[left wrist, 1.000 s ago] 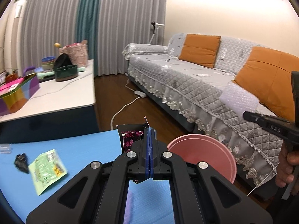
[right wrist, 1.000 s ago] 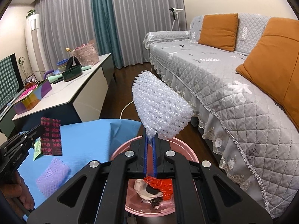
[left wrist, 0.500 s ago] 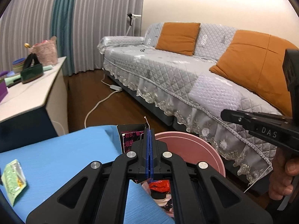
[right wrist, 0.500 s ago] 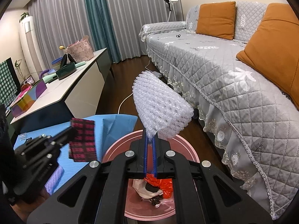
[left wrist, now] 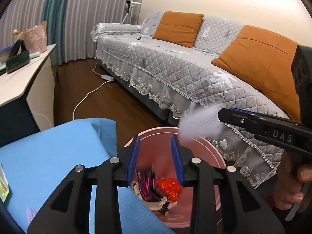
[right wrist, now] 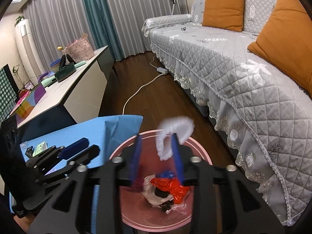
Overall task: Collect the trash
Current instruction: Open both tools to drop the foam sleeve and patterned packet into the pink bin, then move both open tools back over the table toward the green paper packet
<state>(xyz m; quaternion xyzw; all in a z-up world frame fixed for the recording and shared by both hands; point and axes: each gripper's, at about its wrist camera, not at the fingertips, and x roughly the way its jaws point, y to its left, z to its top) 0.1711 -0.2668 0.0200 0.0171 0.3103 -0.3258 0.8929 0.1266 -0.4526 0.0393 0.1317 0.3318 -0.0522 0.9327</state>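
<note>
A pink bin (left wrist: 212, 156) stands on the floor beside the blue-covered table (left wrist: 48, 156). My left gripper (left wrist: 155, 156) hangs over the bin and its jaws are opening, with nothing between them. Below them a dark pink wrapper (left wrist: 145, 183) drops onto the trash in the bin, next to a red crumpled piece (left wrist: 168, 188). My right gripper (right wrist: 156, 156) is also above the bin (right wrist: 202, 154), its jaws opening. A white bubble wrap (right wrist: 171, 134), blurred, slips loose between its fingertips. The same wrap (left wrist: 198, 124) shows at that gripper's tip in the left wrist view.
A grey quilted sofa (right wrist: 234, 58) with orange cushions (right wrist: 222, 7) runs along the right. A white sideboard (right wrist: 64, 89) with boxes stands at the left. A white cord (right wrist: 140, 89) lies on the wood floor. A green packet (right wrist: 40, 147) lies on the table.
Both grippers have gone from shut to open. The left one moved right over the bin and let go of the wrapper. The bubble wrap has sagged out of the right gripper's hold.
</note>
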